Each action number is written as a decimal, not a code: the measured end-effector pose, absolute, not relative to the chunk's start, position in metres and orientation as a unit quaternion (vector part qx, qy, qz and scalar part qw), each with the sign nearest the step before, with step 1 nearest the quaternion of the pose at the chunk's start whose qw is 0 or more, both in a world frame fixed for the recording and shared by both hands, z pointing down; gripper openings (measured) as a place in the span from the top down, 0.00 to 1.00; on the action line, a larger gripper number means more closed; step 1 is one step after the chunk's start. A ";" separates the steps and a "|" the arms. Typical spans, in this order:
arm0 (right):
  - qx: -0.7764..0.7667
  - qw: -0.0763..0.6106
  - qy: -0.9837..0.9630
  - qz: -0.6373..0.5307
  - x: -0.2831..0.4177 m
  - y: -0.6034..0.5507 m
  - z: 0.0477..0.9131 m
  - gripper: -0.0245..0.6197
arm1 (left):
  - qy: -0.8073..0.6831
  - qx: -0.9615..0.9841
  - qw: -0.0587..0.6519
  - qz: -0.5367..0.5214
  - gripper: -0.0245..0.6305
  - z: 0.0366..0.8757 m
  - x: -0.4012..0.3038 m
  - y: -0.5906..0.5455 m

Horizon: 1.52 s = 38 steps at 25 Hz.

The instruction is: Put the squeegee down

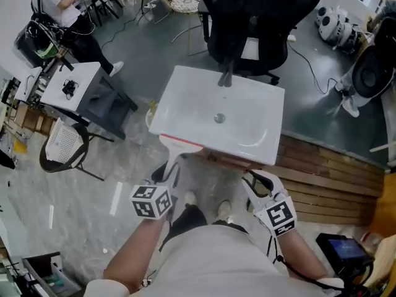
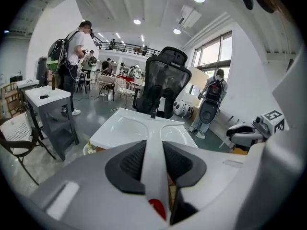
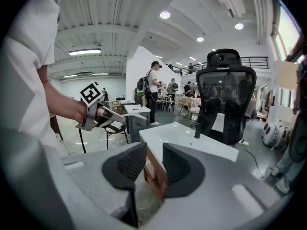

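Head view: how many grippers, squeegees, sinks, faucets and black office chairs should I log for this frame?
Grippers: 2 (left gripper, right gripper)
Squeegee: 1
Sink: 1
Faucet: 1
Black office chair: 1
Total: 6

White rectangular ceramic basin [image 1: 185,85] at centre; below it, the left gripper [image 1: 171,173] holds a white plastic squeegee [image 1: 177,148] at its lower-left edge.

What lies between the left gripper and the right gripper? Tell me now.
In the head view, the person's two shoes and pale floor lie between the left gripper, shut on the squeegee, and the open right gripper.
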State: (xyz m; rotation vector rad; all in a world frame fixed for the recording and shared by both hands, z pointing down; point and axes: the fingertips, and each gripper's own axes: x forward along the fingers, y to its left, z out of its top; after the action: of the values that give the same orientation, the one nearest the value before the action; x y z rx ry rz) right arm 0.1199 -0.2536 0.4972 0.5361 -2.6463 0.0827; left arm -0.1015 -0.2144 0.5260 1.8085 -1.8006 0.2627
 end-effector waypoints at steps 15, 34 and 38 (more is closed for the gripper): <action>0.300 0.234 -0.922 0.074 0.043 -0.367 0.490 0.81 | -0.649 0.688 0.307 0.107 0.81 0.584 -0.238 -0.395; 0.392 0.268 -0.872 0.119 -0.004 -0.415 0.503 0.81 | -0.626 0.687 0.333 0.158 0.81 0.677 -0.323 -0.554; 0.406 0.272 -0.864 0.124 -0.002 -0.419 0.502 0.81 | -0.627 0.679 0.343 0.170 0.81 0.692 -0.328 -0.564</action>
State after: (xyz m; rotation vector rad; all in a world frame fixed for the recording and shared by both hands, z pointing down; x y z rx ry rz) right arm -0.0019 -0.4193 0.5023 1.0917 -2.3255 0.3342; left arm -0.3276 -0.5645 0.6922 1.7644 -1.6293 0.4421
